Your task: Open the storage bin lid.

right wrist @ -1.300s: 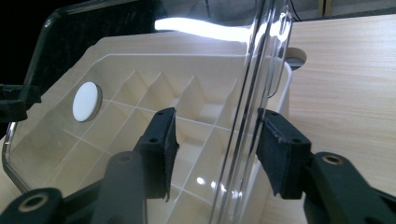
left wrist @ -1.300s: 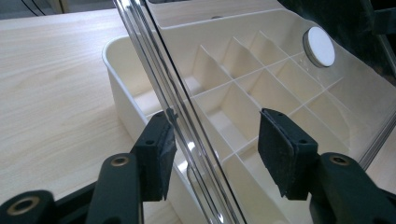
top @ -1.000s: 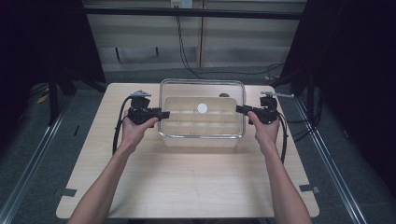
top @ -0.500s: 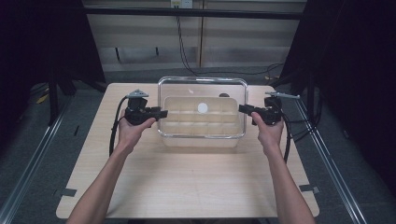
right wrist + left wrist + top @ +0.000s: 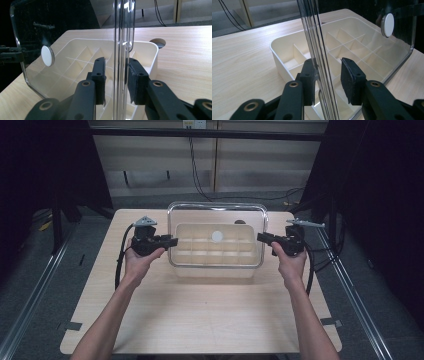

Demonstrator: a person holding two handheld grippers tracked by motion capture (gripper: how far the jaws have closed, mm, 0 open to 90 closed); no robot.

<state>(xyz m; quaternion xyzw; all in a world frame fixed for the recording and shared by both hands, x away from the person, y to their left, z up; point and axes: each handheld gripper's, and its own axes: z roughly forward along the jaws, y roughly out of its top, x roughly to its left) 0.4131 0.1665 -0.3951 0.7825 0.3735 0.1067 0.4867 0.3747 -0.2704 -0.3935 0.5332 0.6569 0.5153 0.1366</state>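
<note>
Both grippers have drawn slightly outward and the clear lid has risen a little since the earlier frames, where it sat lower over the cream divided tray. That tray serves as the landmark: it rests on the surface toward the far middle, and the lid now hangs above it, roughly level, its outline overlapping the tray's far edge in the high view. The left gripper is at the lid's left rim, just left of the tray; the right gripper is at the lid's right rim, just right of the tray. The left gripper view shows the lid's edge standing between the two jaws, one pad against it and the other seemingly a short way off, so whether the grip is tight cannot be told. The right gripper view shows the same layout, the lid's rim between jaws that sit close on either side, contact unclear. Judgement: the lid is being lifted off the tray, and the lift is at an early stage. The gripper views show what the high view cannot: the tray's compartments look bare, and a white round disc is fixed on the lid. The high view alone gives both hands' symmetry and a dark round hole in the surface beyond the tray.
</note>
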